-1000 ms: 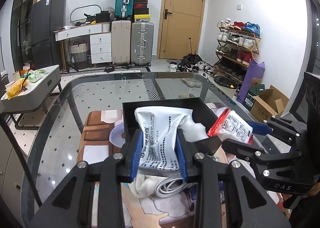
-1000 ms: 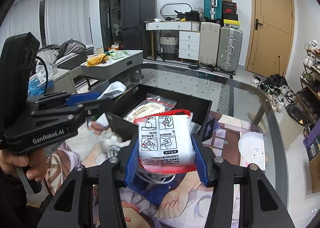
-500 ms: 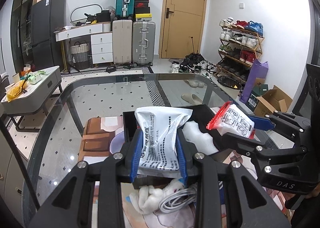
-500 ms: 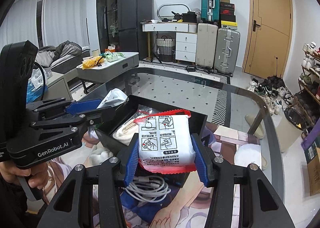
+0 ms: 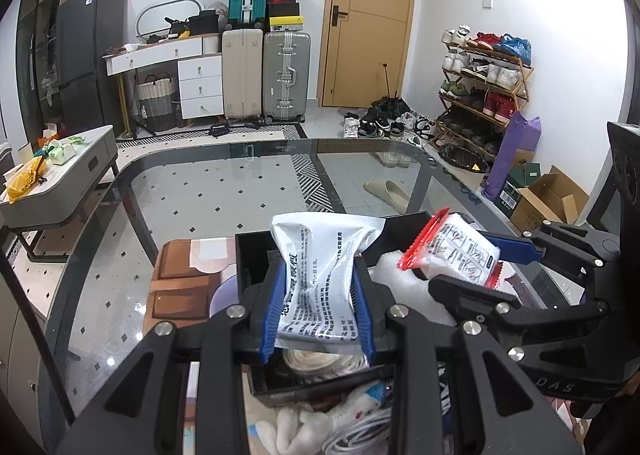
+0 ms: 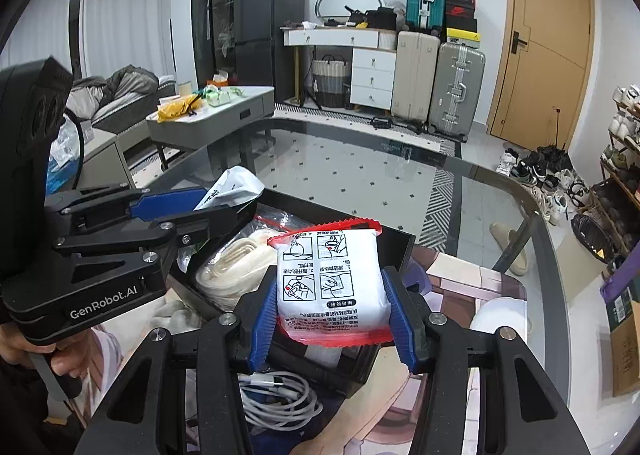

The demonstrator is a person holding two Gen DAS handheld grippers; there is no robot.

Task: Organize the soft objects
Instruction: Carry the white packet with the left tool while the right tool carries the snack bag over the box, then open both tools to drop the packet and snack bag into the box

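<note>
My left gripper (image 5: 318, 307) is shut on a white soft pouch with black print (image 5: 320, 275) and holds it over the near part of a black tray (image 5: 250, 255). My right gripper (image 6: 330, 311) is shut on a white pack with red edges (image 6: 330, 279) and holds it over the same tray (image 6: 404, 251); this pack also shows in the left wrist view (image 5: 452, 251). The tray holds a bagged cream cloth strap (image 6: 236, 267). The left gripper's pouch also shows in the right wrist view (image 6: 232, 185).
A coiled white cable (image 6: 280, 399) and a white plush item (image 5: 296, 427) lie on the printed mat in front of the tray. The glass table (image 5: 200, 183) stretches beyond. A white round item (image 6: 496, 315) lies on the mat to the right.
Both grippers have moved forward and lower with their packs, so the tray now lies under them. The grips have not changed.
</note>
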